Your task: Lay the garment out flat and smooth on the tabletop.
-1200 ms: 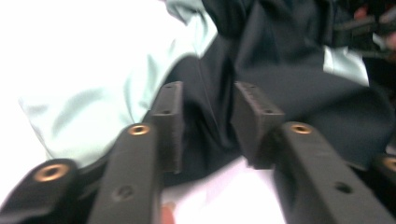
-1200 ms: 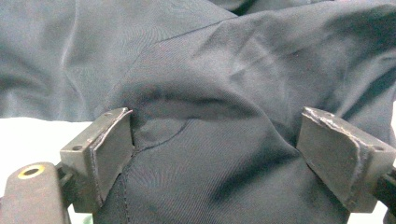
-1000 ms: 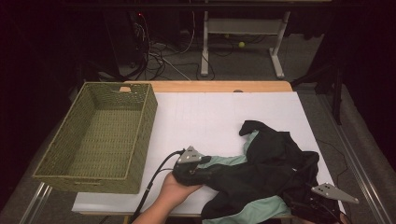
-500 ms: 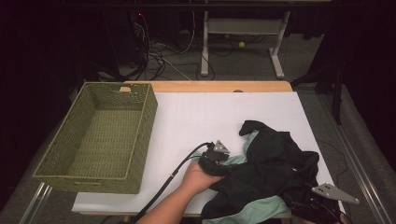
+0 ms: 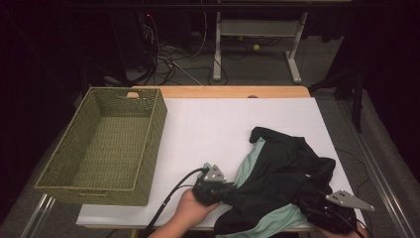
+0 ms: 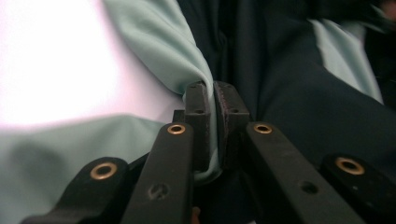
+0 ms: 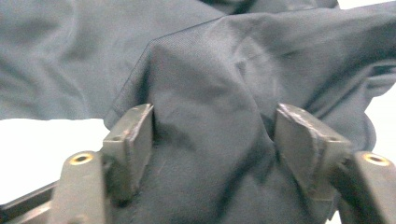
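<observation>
Our left gripper (image 6: pixel 212 100) has just clamped shut on a mint-green fold of the crumpled dark navy and mint fabric garment (image 5: pixel 282 173), which lies at the near right of the white table (image 5: pixel 208 129).
Our right gripper (image 7: pixel 215 135), at the garment's near right edge, has been closing, with a hump of navy cloth between its half-open jaws, seemingly touching the pads. We judge the work barely begun: the woven green rectangular basket (image 5: pixel 106 144) at the left holds nothing, and lifting the garment remains.
</observation>
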Available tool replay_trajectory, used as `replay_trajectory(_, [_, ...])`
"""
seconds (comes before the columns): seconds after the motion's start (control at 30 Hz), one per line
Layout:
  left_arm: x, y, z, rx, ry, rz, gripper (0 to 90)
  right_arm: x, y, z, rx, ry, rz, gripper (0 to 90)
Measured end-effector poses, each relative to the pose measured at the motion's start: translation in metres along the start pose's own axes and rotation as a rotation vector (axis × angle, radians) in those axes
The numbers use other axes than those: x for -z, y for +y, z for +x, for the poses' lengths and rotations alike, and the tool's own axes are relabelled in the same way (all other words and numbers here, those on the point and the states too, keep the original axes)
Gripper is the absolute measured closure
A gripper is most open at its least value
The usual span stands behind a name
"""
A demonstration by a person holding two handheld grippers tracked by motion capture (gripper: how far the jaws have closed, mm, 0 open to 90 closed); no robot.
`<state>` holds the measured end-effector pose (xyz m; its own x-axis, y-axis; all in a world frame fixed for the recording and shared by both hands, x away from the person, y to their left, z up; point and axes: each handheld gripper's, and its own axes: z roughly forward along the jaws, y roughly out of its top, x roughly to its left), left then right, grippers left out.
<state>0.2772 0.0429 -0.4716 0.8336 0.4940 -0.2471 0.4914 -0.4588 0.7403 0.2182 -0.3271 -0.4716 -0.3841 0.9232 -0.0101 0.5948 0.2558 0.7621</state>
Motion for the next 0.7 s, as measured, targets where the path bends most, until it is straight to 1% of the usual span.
replay_trajectory(0.1, [0.015, -0.018, -0.004, 0.031, -0.017, -0.011, 81.1, -0.009, 0.011, 0.002, 0.021, 0.006, -0.002, 40.8])
replay_trajectory(0.13, [0.018, -0.023, -0.006, 0.036, -0.023, -0.012, 81.1, -0.014, 0.016, 0.002, 0.036, 0.009, -0.004, 43.1])
replay_trajectory(0.17, [0.021, -0.028, -0.008, 0.041, -0.029, -0.013, 81.1, -0.018, 0.021, 0.004, 0.038, 0.014, -0.002, 46.1])
replay_trajectory(0.27, [0.026, -0.037, -0.015, 0.045, -0.049, -0.014, 81.0, -0.036, 0.040, 0.008, 0.069, 0.026, -0.006, 56.0])
replay_trajectory(0.33, [0.027, -0.041, -0.019, 0.043, -0.064, -0.018, 80.9, -0.046, 0.053, 0.010, 0.077, 0.033, -0.021, 68.0])
replay_trajectory(0.37, [0.027, -0.042, -0.021, 0.041, -0.066, -0.021, 80.7, -0.050, 0.059, 0.010, 0.072, 0.039, -0.029, 74.4])
replay_trajectory(0.43, [0.027, -0.042, -0.020, 0.037, -0.064, -0.028, 80.2, -0.054, 0.067, 0.009, 0.080, 0.037, -0.039, 84.7])
replay_trajectory(0.5, [0.029, -0.039, -0.017, 0.040, -0.066, -0.044, 78.1, -0.052, 0.069, 0.006, 0.075, 0.038, -0.050, 86.5])
replay_trajectory(0.57, [0.032, -0.035, -0.013, 0.041, -0.062, -0.065, 72.0, -0.046, 0.065, 0.000, 0.056, 0.035, -0.065, 86.9])
replay_trajectory(0.63, [0.036, -0.029, -0.008, 0.039, -0.048, -0.087, 67.0, -0.038, 0.058, -0.009, 0.028, 0.027, -0.078, 86.9])
replay_trajectory(0.7, [0.039, -0.022, -0.002, 0.049, -0.027, -0.114, 60.5, -0.030, 0.050, -0.021, -0.007, 0.008, -0.099, 87.1])
